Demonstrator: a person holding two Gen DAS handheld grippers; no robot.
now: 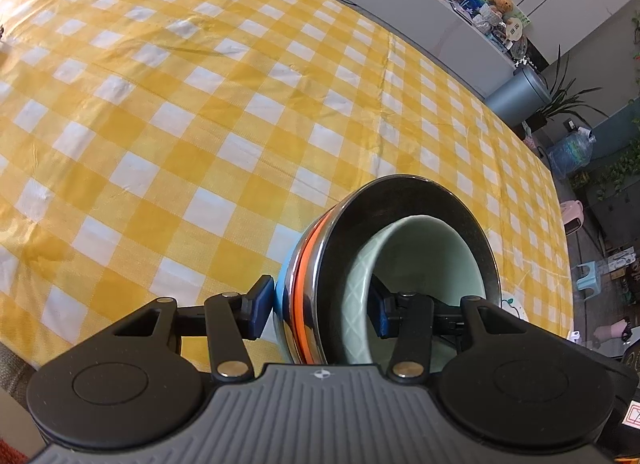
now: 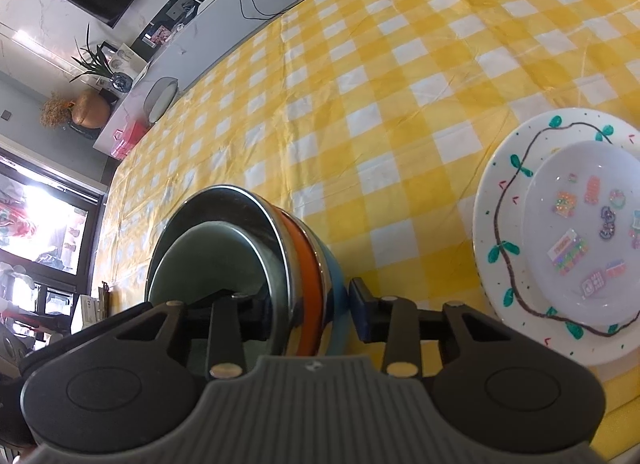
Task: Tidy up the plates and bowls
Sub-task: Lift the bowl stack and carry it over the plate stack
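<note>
Bowls sit nested between both grippers: a pale green ceramic bowl inside a steel bowl with orange and blue bands. Left gripper and right gripper each clamp its wall. Right of the right gripper lies a white vine-painted plate.

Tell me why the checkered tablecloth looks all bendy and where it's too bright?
Left wrist view: the fisheye lens bulges the yellow checkered tablecloth into curves. Right wrist view: same bending, and the window is blown out white, with shine on the steel bowl.
</note>
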